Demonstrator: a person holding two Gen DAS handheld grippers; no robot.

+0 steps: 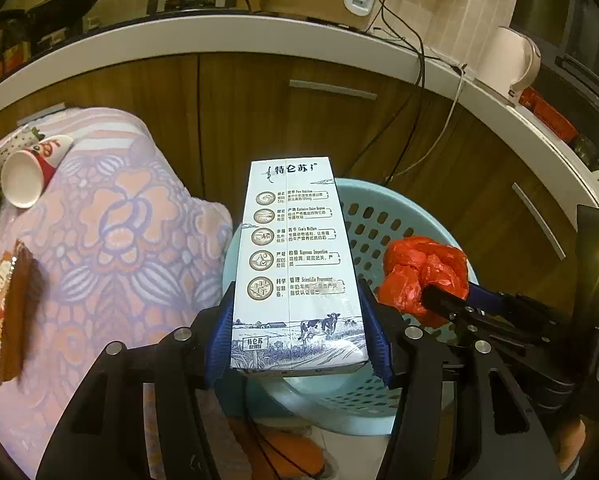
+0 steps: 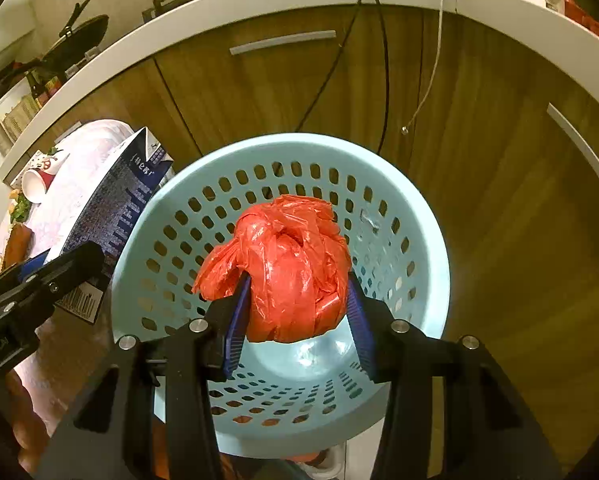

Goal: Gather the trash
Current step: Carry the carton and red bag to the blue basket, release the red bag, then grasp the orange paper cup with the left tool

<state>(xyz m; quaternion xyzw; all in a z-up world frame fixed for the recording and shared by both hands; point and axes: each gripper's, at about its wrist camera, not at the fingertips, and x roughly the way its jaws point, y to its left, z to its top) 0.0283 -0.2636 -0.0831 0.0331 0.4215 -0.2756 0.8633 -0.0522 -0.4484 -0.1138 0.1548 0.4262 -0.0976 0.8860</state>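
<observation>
Both hand-held grippers hang over the empty blue basket [image 2: 427, 240]: left [image 1: 295, 344] clamps the milk carton [image 1: 295, 264], right [image 2: 295, 320] the red bag [image 2: 287, 272]. At ten o'clock, cup [image 1: 23, 176] and wrapper [image 1: 3, 304] await on the tabletop [image 1: 131, 240].

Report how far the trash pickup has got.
Done: nothing visible in the basket yet. In hand: the left gripper holds a milk carton, the right gripper a red bag, both over the basket. Left: a paper cup and a wrapper on the table.
</observation>
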